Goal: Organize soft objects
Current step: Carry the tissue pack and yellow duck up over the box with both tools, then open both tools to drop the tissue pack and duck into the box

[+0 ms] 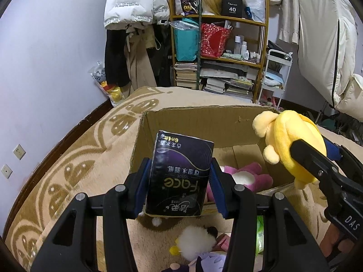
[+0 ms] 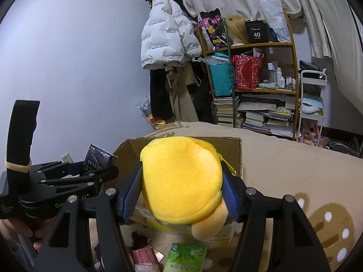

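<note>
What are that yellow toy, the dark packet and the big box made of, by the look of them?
The yellow toy looks like plush fabric: a fuzzy nap that bulges between the pads. The dark packet seems to be tissues in glossy plastic film, which catches the light and crinkles at its corners. The box is plain matte brown cardboard with raw, creased edges.

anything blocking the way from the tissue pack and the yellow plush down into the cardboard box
Nothing visible does. The left tool holds the dark tissue pack and the right tool holds the yellow plush, both near the open cardboard box. Inside, only a pink plush shows on the floor.
</note>
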{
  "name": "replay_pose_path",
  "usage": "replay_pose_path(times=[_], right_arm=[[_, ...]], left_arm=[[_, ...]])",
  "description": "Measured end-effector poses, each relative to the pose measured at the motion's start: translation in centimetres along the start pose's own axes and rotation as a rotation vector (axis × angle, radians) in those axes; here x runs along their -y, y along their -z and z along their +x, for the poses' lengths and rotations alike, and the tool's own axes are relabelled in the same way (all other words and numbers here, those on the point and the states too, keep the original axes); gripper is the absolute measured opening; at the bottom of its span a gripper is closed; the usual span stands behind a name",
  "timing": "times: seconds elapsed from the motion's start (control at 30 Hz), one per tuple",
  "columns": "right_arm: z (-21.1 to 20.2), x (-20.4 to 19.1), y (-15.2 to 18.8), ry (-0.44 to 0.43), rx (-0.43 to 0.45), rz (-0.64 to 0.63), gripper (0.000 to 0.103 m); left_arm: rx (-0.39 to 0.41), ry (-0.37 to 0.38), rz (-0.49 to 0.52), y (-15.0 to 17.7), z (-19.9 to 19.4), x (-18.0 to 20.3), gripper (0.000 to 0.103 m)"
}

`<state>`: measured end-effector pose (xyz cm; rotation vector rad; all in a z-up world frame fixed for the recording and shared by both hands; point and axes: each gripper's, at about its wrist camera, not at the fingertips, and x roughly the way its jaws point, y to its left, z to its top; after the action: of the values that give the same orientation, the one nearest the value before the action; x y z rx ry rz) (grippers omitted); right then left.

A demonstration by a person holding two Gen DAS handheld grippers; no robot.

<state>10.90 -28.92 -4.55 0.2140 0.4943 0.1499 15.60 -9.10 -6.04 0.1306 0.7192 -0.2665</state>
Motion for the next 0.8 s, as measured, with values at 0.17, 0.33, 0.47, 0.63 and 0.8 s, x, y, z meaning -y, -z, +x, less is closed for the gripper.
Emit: replay_pose_path(times=[0.17, 0.33, 0.47, 0.63, 0.8], right_arm=[[0.4, 0.1, 0.3, -0.004, -0.018, 0.003, 0.068], [1.1, -0.2, 0.4, -0.001, -0.028, -0.004, 0.068], [1.6, -0.3, 0.4, 0.000, -0.033, -0.006, 0.069], [1.9, -0.1, 0.4, -0.005, -0.043, -0.004, 0.071], [2.1, 0.6, 0.4, -0.016, -0.046, 0.022, 0.073]], left_arm=[[-0.012, 0.002, 0.004, 0.1, 0.4, 0.1, 0.048], [-0.017, 0.006, 0.001, 0.1, 0.7, 0.1, 0.048], [-0.019, 0.010, 0.009, -0.2, 1.2, 0.3, 0.048], [-0.036, 0.005, 0.008, -0.1, 1.7, 0.4, 0.049], [-0.043, -0.002, -0.008, -0.2, 1.7, 0.1, 0.054]])
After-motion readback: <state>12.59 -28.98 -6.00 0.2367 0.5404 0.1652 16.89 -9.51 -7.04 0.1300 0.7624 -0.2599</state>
